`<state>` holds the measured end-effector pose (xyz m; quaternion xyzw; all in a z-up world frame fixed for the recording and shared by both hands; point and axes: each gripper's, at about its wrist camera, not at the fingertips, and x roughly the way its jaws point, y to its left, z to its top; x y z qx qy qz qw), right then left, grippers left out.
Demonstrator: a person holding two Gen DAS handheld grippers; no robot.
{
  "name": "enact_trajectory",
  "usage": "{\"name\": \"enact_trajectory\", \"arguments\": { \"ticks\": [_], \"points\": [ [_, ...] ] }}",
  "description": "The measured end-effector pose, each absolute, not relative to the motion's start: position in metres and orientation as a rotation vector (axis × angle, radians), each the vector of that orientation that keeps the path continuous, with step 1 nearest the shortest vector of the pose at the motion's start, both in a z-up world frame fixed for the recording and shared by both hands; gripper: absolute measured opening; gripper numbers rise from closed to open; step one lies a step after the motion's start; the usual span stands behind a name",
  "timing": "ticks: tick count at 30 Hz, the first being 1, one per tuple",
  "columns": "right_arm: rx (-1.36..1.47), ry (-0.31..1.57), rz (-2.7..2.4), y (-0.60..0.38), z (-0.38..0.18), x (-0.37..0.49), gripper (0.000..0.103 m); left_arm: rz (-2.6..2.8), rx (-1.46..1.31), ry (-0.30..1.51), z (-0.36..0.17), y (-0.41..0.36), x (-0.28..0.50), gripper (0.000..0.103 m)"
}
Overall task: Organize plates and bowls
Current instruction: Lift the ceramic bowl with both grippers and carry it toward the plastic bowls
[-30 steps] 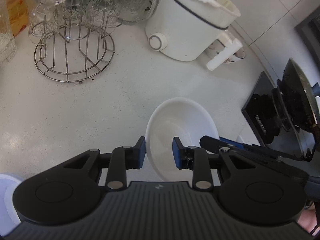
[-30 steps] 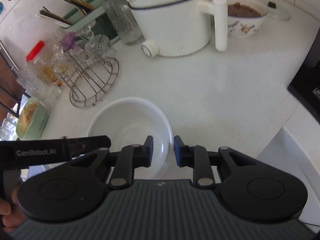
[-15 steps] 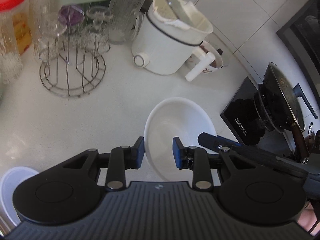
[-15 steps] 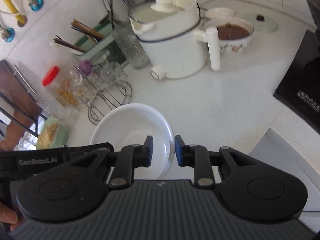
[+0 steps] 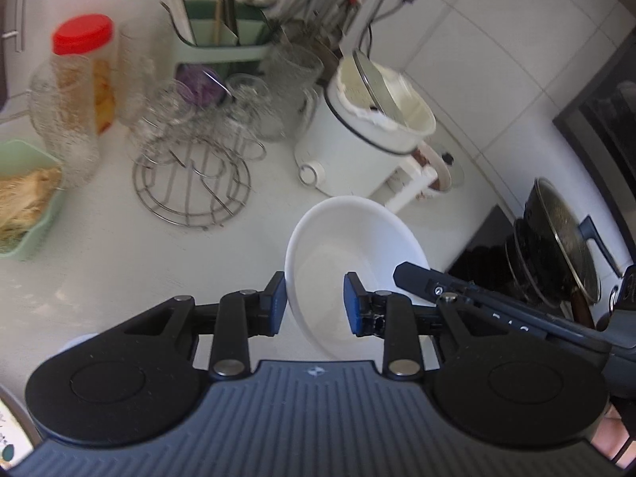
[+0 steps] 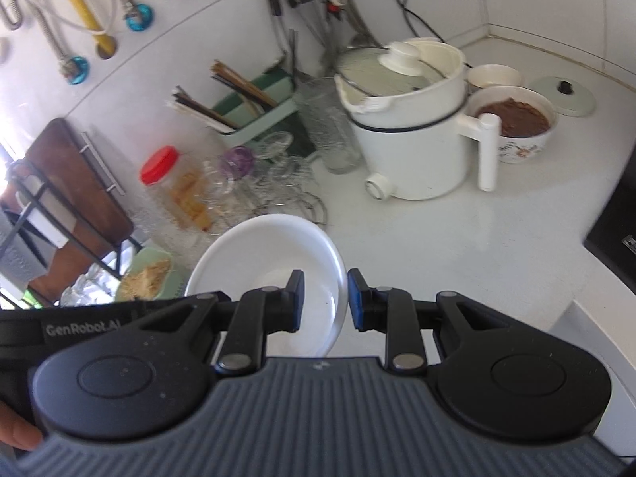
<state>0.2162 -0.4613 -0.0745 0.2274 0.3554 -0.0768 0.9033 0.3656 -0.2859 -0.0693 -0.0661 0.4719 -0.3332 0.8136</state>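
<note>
Both tools carry the white bowl (image 5: 353, 262) higher above the table (image 5: 119, 254) than a second ago: more of the back wall, the green utensil holder (image 5: 222, 35) and the red-lidded jar (image 5: 81, 75) has come into both views, and the wire glass rack (image 5: 190, 187) looks smaller and farther. The bowl hangs tilted in the air, clear of the table, in front of the white electric pot (image 6: 413, 135).

The left tool (image 5: 315, 304) straddles the bowl's left rim, and the right tool (image 6: 326, 298) straddles its right rim. Each shows blue pads on either side of the wall, yet a gap shows at the pads, so I cannot tell whether either one is clenched on the rim.

The bowl's near edge is cut off behind each tool body. The glasses on the rack are blurred. The brown-filled bowl (image 6: 512, 119) is mostly hidden behind the pot in the left view.
</note>
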Motion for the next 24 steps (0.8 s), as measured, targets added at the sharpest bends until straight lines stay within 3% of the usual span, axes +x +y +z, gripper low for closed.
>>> {"name": "enact_trajectory", "arguments": {
  "ticks": [24],
  "points": [
    [0.327, 0.801, 0.206, -0.352, -0.065, 0.27, 0.027, -0.369, -0.327, 0.907, -0.055, -0.147, 0.345, 0.034]
  ]
}}
